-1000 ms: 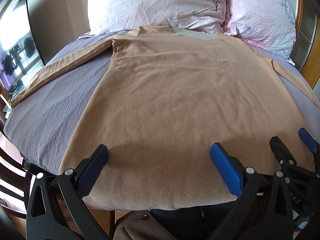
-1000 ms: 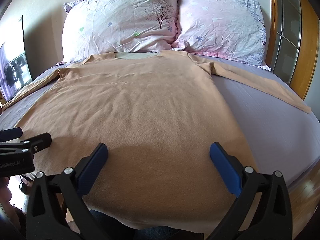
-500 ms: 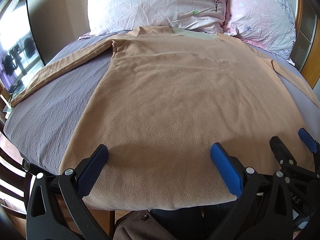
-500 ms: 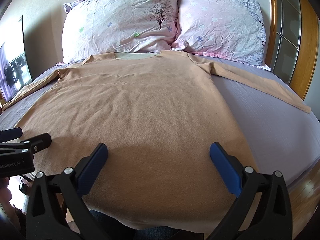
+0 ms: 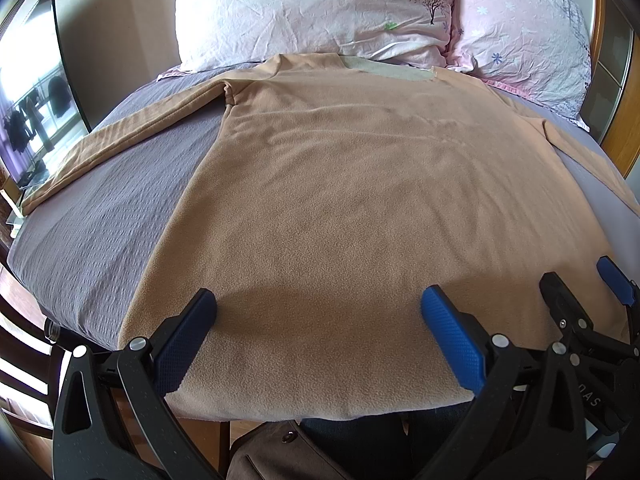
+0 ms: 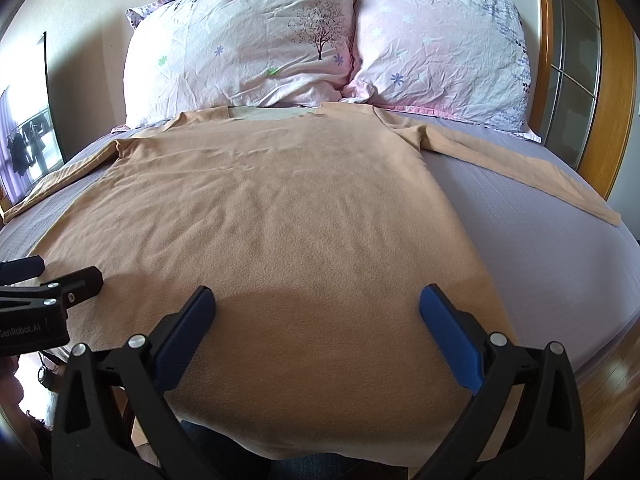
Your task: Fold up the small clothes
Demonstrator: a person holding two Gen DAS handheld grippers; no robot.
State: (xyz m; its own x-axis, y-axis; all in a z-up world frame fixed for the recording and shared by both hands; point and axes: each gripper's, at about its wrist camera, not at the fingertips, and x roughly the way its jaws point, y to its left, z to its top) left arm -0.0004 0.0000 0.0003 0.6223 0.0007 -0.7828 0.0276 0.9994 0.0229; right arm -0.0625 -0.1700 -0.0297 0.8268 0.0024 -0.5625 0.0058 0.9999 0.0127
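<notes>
- Under both grippers: shirt [image 5: 360,208] hem, long axis running away toward pillows [image 6: 320,40].
- Left gripper [image 5: 318,316] and right gripper [image 6: 318,312]: jaws wide open, empty.
- Each side's sleeve is nearer its own gripper.

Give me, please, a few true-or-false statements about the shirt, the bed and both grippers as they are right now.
1. The tan shirt lies spread flat with both sleeves out. True.
2. The left gripper is clamped on the hem. False: its jaws are open, holding nothing.
3. The right gripper is open above the hem. True.
4. The shirt is folded in half. False: no fold is made.
5. Two pillows lie beyond the collar. True.
</notes>
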